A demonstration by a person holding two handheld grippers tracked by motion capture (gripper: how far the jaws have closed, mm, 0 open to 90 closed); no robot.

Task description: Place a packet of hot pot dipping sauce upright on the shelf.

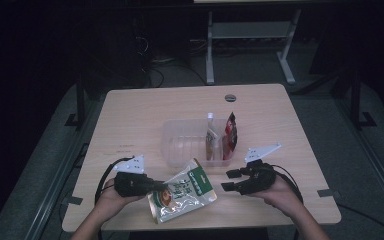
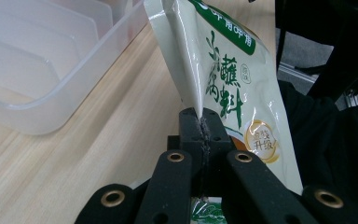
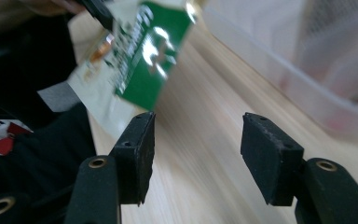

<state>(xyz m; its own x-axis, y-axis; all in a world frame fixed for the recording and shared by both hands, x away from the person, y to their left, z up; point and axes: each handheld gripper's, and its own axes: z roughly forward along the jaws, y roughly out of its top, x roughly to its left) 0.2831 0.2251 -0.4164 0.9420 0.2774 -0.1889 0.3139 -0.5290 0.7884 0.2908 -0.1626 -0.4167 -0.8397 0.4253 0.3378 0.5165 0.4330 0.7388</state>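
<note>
Pouch (image 1: 182, 192): cream and green sauce packet, lifted at one edge over the near part of the table (image 1: 130, 115), just in front of the clear bin (image 1: 180, 142); lower corner close to the wood, contact not discernible.
Left gripper (image 2: 204, 122): clamped tight on the thin side seam of the pouch, pads pressed together with only the film between them.
Right gripper (image 3: 196, 140): jaws apart with nothing between them, only bare wood beyond; off to the right of the pouch and not touching it.
Hidden or cut off: bottom of the pouch lost behind the jaw links in the left gripper view; top edge cropped there too. Far wall of the bin cropped in both gripper views.
Hard to make out: right gripper view smeared by blur, so the pouch print there unreadable; high view dim, floor and stands behind the table nearly black.
Writing: large green Chinese characters down the pouch face, small white ones on the green band at the top, and a gold round seal, possibly reading 升级.
Bin contents: a pale bottle (image 1: 211, 137) and a red packet (image 1: 230, 132) standing in the right-hand slots; labels too small to read.
Dividers: ribbed, translucent, seen in the left gripper view.
</note>
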